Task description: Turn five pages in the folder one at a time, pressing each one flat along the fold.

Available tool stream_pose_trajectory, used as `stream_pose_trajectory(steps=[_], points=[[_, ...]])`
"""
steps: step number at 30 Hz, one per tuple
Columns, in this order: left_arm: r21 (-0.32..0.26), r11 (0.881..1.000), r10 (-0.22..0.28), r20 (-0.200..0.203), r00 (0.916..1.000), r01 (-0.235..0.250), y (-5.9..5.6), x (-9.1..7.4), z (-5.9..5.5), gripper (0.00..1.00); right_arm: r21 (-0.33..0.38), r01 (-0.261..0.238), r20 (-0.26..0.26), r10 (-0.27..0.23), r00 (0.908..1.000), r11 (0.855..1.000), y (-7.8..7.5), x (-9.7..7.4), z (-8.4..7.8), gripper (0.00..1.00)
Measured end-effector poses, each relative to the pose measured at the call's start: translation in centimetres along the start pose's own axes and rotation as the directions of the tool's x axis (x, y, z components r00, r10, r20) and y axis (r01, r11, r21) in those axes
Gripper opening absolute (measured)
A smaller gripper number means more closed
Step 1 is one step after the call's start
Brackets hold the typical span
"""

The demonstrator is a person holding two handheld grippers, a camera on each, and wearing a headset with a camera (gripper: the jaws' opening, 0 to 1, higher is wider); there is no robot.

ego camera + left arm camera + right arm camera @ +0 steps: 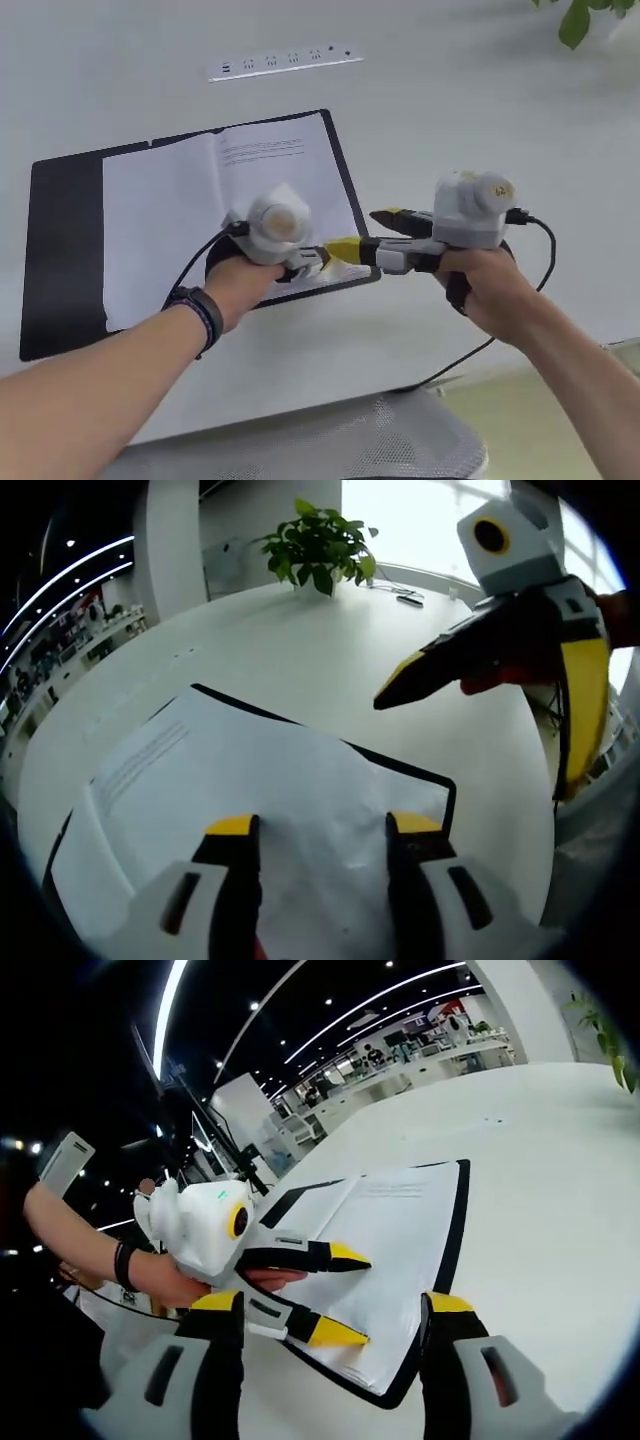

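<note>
**Black folder open on the white table, both tongs spread at its near right corner**

The folder lies open and flat on the table, a little askew to the person. Its black left inner cover is bare along the outer side. White pages cover the rest, with a soft crease down the middle and a few faint lines of print at the top of the right-hand sheet. The left gripper hangs over the right-hand sheet near its lower edge, jaws apart and holding nothing. The right gripper points in from the right at the folder's near corner, jaws likewise apart and empty. A power strip lies beyond the folder.
</note>
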State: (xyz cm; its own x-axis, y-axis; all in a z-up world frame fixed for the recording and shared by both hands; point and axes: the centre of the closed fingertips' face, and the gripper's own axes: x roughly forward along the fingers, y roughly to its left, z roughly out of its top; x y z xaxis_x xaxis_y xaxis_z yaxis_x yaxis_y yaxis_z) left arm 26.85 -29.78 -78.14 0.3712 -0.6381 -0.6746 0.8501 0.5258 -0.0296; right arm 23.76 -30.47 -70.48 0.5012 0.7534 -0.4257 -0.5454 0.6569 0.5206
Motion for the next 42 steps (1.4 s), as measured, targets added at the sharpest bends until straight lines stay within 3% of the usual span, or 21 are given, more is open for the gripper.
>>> stream_pose_trajectory(steps=[7, 17, 31, 42], points=[[-0.006, 1.000, 0.003, 0.005, 1.0000, -0.003, 0.0, 0.0, 0.0, 0.50, 0.039, -0.030, 0.006, 0.030, 0.9995, 0.999, -0.5, 1.6, 0.5, 0.68], [-0.007, 1.000, 0.004, 0.009, 1.0000, -0.004, 0.0, 0.0, 0.0, 0.50, 0.065, -0.043, -0.014, 0.044, 0.9989, 0.997, -1.1, 2.4, 0.2, 0.68], [-0.007, 1.000, 0.001, 0.011, 0.9999, -0.001, -0.1, -0.1, 0.0, 0.50, 0.133, -0.056, 0.011, 0.055, 0.9984, 0.990, -1.7, 2.2, 0.1, 0.63], [-0.008, 1.000, 0.001, 0.011, 0.9999, -0.001, -0.1, 0.0, 0.0, 0.50, 0.136, -0.044, 0.030, 0.040, 0.9987, 0.990, -1.7, 2.0, 0.3, 0.63]])
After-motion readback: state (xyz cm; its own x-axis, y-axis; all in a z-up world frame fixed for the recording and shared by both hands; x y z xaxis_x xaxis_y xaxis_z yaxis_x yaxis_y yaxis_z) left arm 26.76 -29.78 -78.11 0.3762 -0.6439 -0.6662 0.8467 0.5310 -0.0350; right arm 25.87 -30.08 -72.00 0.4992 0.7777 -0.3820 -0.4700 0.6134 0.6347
